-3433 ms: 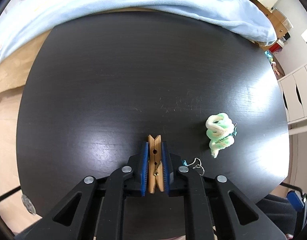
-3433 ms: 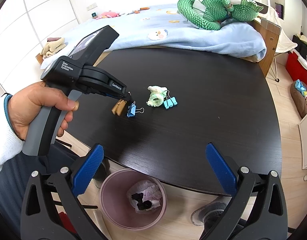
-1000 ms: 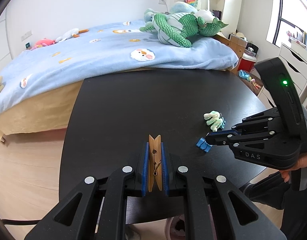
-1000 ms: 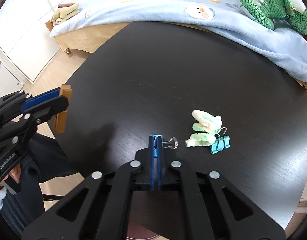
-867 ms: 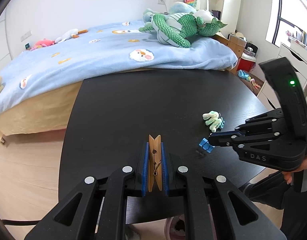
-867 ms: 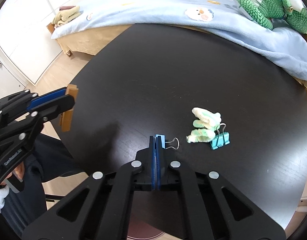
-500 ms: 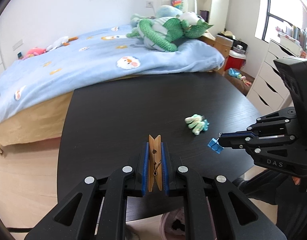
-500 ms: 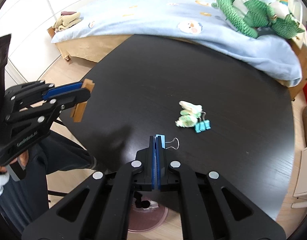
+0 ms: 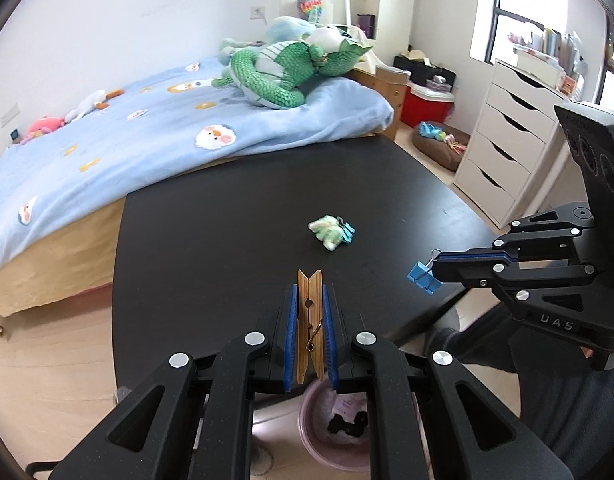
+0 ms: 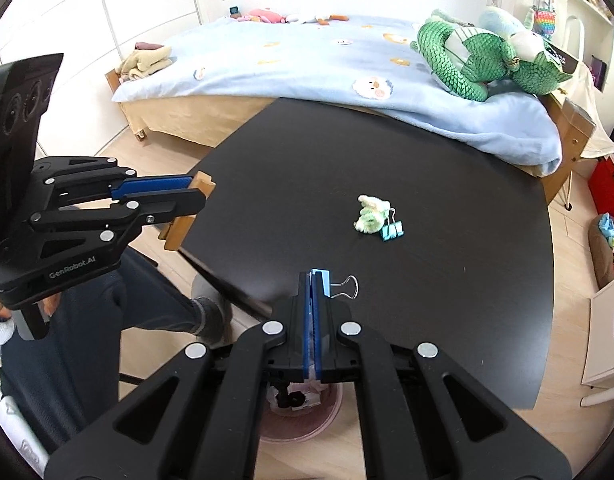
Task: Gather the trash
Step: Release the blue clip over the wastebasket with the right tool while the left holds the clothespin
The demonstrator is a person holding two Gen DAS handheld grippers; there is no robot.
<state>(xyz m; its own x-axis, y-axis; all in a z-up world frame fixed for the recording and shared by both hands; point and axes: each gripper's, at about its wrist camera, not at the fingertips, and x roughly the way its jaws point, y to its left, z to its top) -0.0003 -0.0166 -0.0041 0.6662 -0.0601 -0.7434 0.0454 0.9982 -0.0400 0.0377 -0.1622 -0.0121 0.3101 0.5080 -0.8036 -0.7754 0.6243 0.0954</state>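
My left gripper (image 9: pixel 309 292) is shut on a wooden clothespin (image 9: pixel 309 320), held above the near edge of the black round table (image 9: pixel 227 232). In the right wrist view the same left gripper (image 10: pixel 197 194) and clothespin (image 10: pixel 183 220) show at the left. My right gripper (image 10: pixel 313 280) is shut on a blue binder clip (image 10: pixel 323 282); the left wrist view shows that clip (image 9: pixel 422 276) hanging off the table's right edge. A pale green crumpled wad (image 9: pixel 325 230) and a teal binder clip (image 9: pixel 347 228) lie together on the table. A pink trash bin (image 9: pixel 335 436) stands on the floor below both grippers.
A bed with a blue blanket (image 9: pixel 147 132) and a green plush toy (image 9: pixel 283 68) runs behind the table. White drawers (image 9: pixel 507 152) stand at the right. The person's dark trouser legs (image 10: pixel 107 320) are beside the bin (image 10: pixel 299 416).
Both grippers have risen and drawn back from the table, each keeping its object. The table looks farther and the pink bin has come into view beneath them.
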